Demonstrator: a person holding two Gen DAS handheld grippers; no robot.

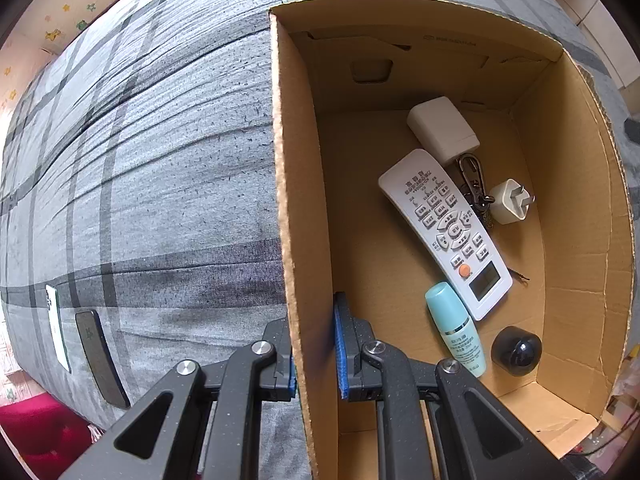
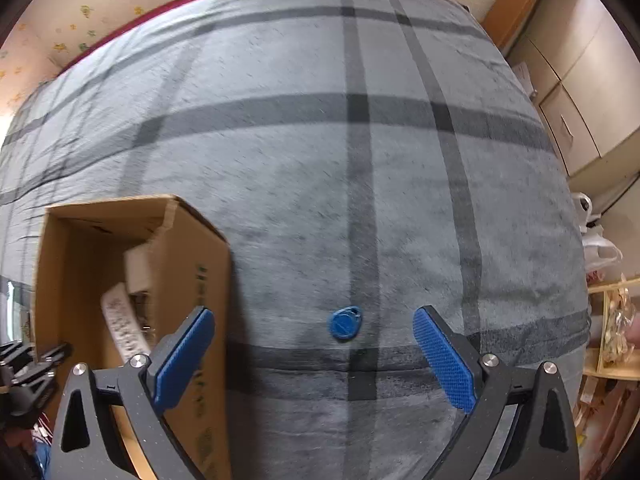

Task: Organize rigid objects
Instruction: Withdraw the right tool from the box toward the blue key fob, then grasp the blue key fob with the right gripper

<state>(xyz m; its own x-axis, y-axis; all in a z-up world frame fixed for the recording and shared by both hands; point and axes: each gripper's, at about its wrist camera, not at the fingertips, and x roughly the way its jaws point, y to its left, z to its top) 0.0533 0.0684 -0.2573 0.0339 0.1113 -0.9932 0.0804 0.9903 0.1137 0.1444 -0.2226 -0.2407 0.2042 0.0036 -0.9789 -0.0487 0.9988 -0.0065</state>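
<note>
My left gripper (image 1: 314,344) is shut on the left wall of an open cardboard box (image 1: 294,208), one blue pad on each side of the wall. Inside the box lie a white remote (image 1: 446,232), a white adapter block (image 1: 442,128), a small white plug (image 1: 510,202), a key clip (image 1: 474,184), a teal bottle (image 1: 456,328) and a black round object (image 1: 516,350). My right gripper (image 2: 314,356) stands open above the grey checked bedspread, with a small blue key fob (image 2: 345,322) lying between and just beyond its fingertips. The box (image 2: 192,280) is to its left.
Two phones, one white (image 1: 56,326) and one dark (image 1: 100,360), lie on the bedspread (image 1: 160,160) left of the box. Beyond the bed's right edge stand cupboards (image 2: 580,92) and a wooden shelf (image 2: 612,332).
</note>
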